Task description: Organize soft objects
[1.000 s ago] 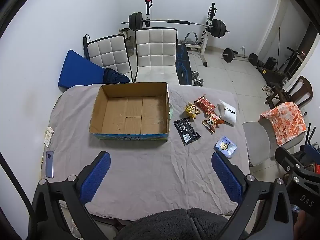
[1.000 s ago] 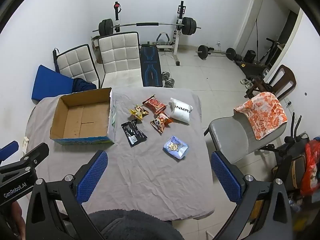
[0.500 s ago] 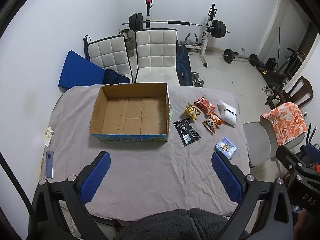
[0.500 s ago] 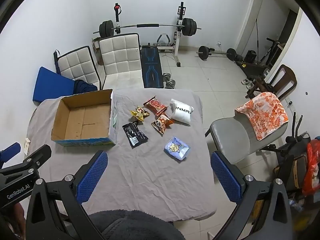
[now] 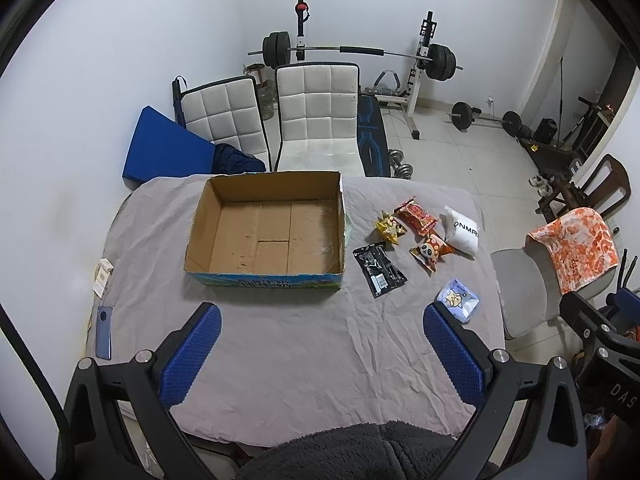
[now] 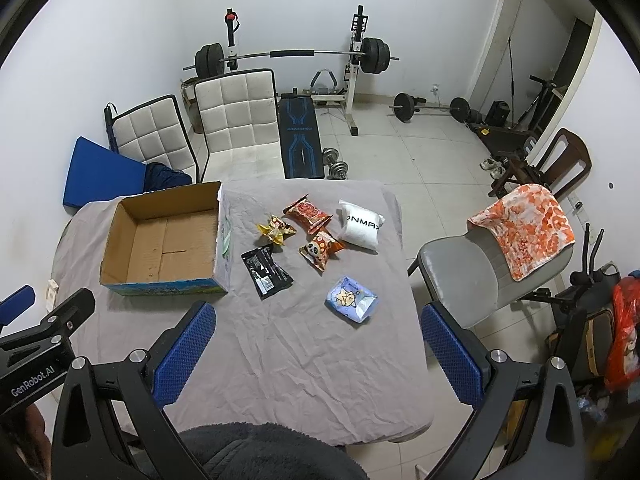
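Hardly anything is changing over the last second: both the left claw [image 5: 322, 350] and right claw [image 6: 318, 350] are still hovering spread and empty above the near table [image 6: 280, 360], with six soft packets [image 6: 318, 254] lying untouched right of the empty cardboard box [image 6: 160, 248], so sorting is only beginning.

- You see a matt, wrinkled grey tablecloth [image 5: 304, 344].
- Your cardboard box [image 5: 264, 232] looks dull, rough brown.
- The black snack packet [image 6: 266, 272] shines like glossy plastic.
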Demonstrator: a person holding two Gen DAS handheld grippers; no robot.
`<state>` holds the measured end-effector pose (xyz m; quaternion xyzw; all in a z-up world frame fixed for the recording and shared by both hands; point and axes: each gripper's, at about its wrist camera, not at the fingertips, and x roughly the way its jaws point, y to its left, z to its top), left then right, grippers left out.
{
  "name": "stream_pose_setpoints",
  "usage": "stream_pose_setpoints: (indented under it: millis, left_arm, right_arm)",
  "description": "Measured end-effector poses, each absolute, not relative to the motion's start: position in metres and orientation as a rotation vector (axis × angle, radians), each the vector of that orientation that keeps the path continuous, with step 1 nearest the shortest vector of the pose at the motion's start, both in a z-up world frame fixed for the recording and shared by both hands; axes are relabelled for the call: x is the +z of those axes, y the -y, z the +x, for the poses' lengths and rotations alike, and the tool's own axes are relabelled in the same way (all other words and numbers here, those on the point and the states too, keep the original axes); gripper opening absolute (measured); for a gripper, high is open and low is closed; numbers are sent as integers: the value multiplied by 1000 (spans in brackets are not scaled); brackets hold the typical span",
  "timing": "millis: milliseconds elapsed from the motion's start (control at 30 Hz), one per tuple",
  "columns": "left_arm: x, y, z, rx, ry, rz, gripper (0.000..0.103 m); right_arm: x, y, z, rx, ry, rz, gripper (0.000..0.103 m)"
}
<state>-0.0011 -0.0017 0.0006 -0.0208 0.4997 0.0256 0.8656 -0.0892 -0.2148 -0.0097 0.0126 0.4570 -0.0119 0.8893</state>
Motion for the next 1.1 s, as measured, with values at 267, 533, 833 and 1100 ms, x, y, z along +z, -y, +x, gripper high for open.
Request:
stream_pose_setpoints:
  millis: [267, 533, 833, 1100]
  left_arm:
    - [2, 2, -2, 53, -1045, -38, 103]
    - [2, 3, -1, 54, -1042, -33, 103]
    - [3, 4, -1, 53, -1042, -30, 103]
    - [4, 4, 0, 55, -1043, -29, 103]
  right_arm:
    - [-11, 218, -89, -26, -946, 27, 103]
    - [-12, 219, -89, -30, -944, 29, 103]
    - [-13, 222, -89, -31, -940, 38, 103]
    - [-14, 221, -89, -27, -938, 38, 103]
